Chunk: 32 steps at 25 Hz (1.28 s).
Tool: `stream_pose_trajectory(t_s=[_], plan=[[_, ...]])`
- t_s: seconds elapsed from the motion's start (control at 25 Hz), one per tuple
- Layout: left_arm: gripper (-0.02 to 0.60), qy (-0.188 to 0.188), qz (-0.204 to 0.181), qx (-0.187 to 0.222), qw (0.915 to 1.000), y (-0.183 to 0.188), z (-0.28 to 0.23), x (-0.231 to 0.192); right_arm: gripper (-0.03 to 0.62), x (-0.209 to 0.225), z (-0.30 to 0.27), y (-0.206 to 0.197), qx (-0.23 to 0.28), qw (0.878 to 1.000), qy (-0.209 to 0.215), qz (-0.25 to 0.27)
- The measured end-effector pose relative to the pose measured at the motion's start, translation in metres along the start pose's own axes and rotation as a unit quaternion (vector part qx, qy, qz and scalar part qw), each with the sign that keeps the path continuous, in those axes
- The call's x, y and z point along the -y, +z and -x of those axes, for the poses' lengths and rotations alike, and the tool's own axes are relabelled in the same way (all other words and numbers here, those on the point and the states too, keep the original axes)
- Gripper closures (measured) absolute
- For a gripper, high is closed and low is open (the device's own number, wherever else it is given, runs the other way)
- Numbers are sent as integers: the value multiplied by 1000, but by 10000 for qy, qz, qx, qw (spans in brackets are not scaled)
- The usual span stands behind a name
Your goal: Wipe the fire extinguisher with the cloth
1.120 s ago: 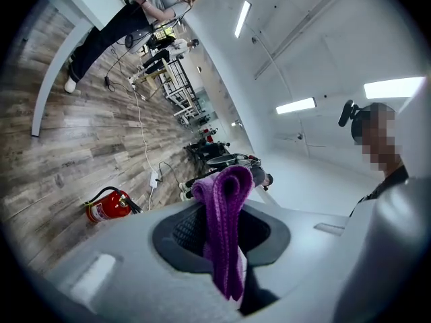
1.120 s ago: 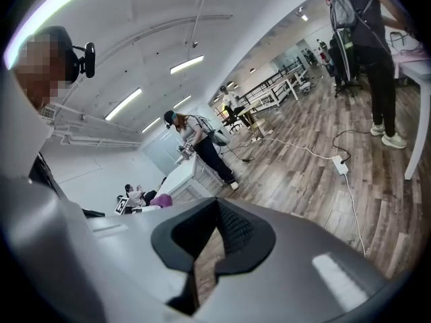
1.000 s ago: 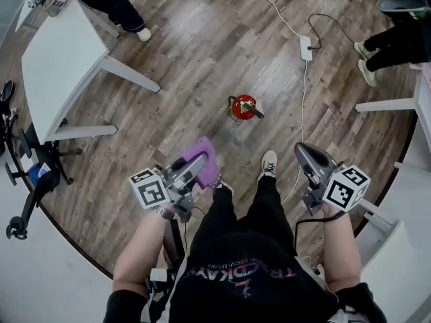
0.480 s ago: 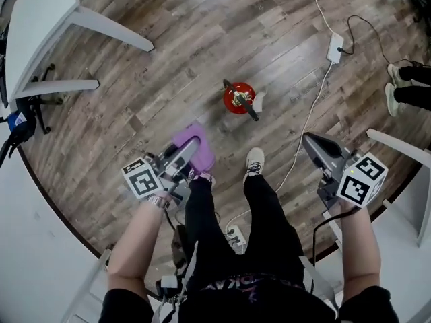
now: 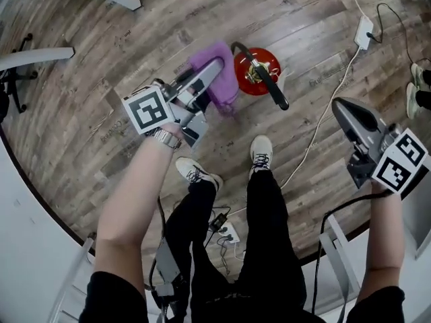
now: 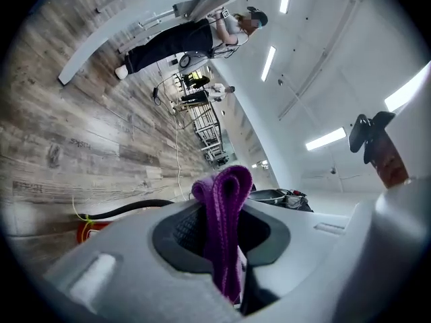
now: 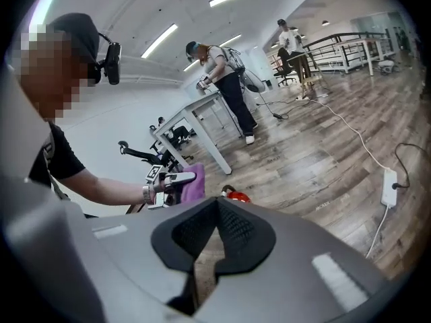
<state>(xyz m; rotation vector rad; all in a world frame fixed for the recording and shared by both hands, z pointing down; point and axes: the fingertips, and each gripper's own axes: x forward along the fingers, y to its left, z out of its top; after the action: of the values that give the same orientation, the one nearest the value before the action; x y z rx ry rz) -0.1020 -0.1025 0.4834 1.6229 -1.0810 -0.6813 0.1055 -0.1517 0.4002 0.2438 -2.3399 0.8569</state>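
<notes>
Both jaws shut: left gripper (image 5: pixel 210 71) pinching cloth (image 5: pixel 227 89) beside fire extinguisher (image 5: pixel 250 63); right gripper (image 5: pixel 340 106) empty, well apart.

The red extinguisher (image 5: pixel 257 71) stands upright on the wood floor (image 5: pixel 135 59), its black hose (image 5: pixel 269 86) lying across the top. The folded purple cloth (image 5: pixel 221 79), pinched in the left gripper (image 5: pixel 214 67), hangs just beside it.

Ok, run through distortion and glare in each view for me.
Head view: sharp, floorboards bow near the edges. Left gripper view: fisheye circle, black corners, scene rolled sideways, ceiling strip lights blown out, purple cloth looming large up close. Right gripper view: same vignette, fire extinguisher tiny.
</notes>
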Motion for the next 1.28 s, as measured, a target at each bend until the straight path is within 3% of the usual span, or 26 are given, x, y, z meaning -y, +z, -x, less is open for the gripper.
stream_pose_trajectory(t_s=[0.12,0.32,0.52,0.64,0.76,0.92,1.0,1.08,1.28], plan=[[511,-70,-15,-2,10000,-13,-9,-46,589,22,-32,-14,-7,9988,156,460],[511,-812,-73,-315,9962,-30,-28,-79,589,65,-66,-35,200,9961,32,858],[512,-852,-560,-323,9943,-31,-42,-115,589,104,-87,-50,465,9926,-147,1115],[511,-680,-654,-7,9955,-42,-44,-157,589,127,-100,-59,617,9898,-239,1265],[511,-429,-343,385,9977,-64,-42,-209,589,144,-114,-67,751,9874,-292,1364],[511,374,-283,626,9969,-99,-33,-293,589,158,-131,-76,884,9866,-310,1338],[511,892,-483,448,9938,-119,-29,-337,590,162,-137,-83,921,9867,-319,1302],[511,1354,-437,294,9894,-139,-26,-377,591,166,-140,-92,921,9871,-336,1269],[508,1495,54,651,9866,-148,-26,-409,589,175,-135,-116,903,9891,-570,1010]])
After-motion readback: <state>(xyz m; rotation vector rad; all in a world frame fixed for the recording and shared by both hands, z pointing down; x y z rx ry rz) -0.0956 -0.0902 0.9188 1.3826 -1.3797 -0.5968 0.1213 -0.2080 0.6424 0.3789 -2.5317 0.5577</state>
